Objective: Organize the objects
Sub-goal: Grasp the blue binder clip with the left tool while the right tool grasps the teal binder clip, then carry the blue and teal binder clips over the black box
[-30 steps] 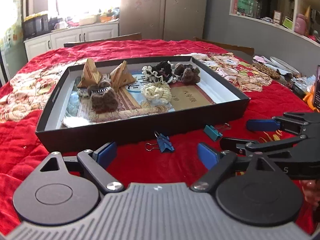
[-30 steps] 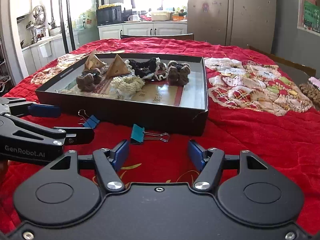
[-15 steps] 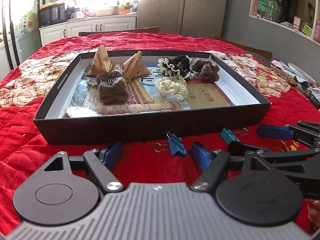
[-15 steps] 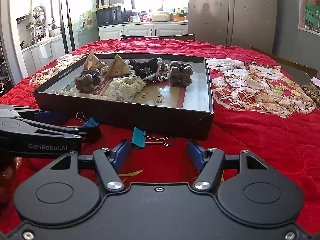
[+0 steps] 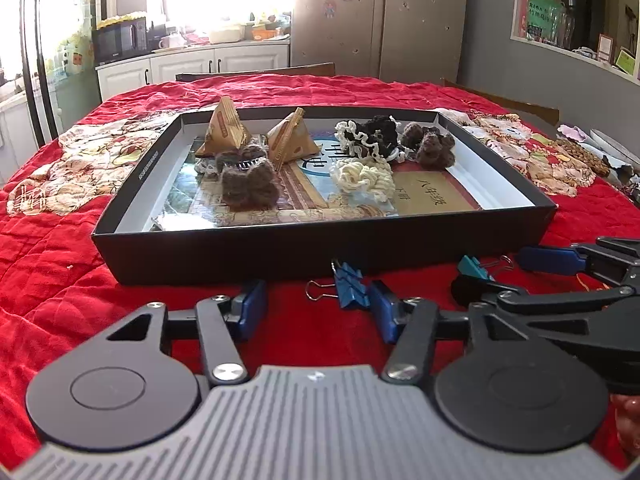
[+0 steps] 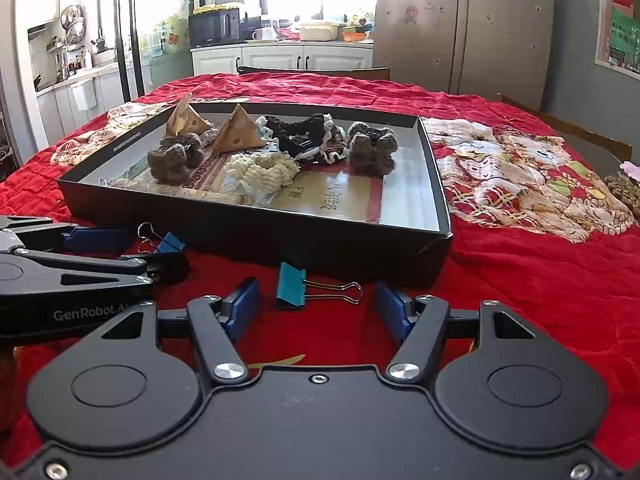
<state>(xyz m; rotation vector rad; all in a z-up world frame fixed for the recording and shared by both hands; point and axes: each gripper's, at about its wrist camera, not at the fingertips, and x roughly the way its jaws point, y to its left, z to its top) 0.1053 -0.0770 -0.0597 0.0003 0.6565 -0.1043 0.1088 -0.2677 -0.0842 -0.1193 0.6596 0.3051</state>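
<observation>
quilted red cloth (image 5: 60, 280); both tongs (image 5: 316, 308) (image 6: 318, 306) agape, left just narrowing round blue metal clip (image 5: 350, 286).

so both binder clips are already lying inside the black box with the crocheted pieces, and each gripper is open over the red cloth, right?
Not quite. Both wrist views show the blue binder clip and the teal binder clip lying outside the black box, on the red cloth in front of its near wall. The rest holds: left gripper, jaws just closing, and right gripper both stand open.

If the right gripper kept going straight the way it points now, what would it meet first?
Most likely the teal clip, which lies just ahead between the right gripper's open jaws; behind it stands the box wall.
</observation>
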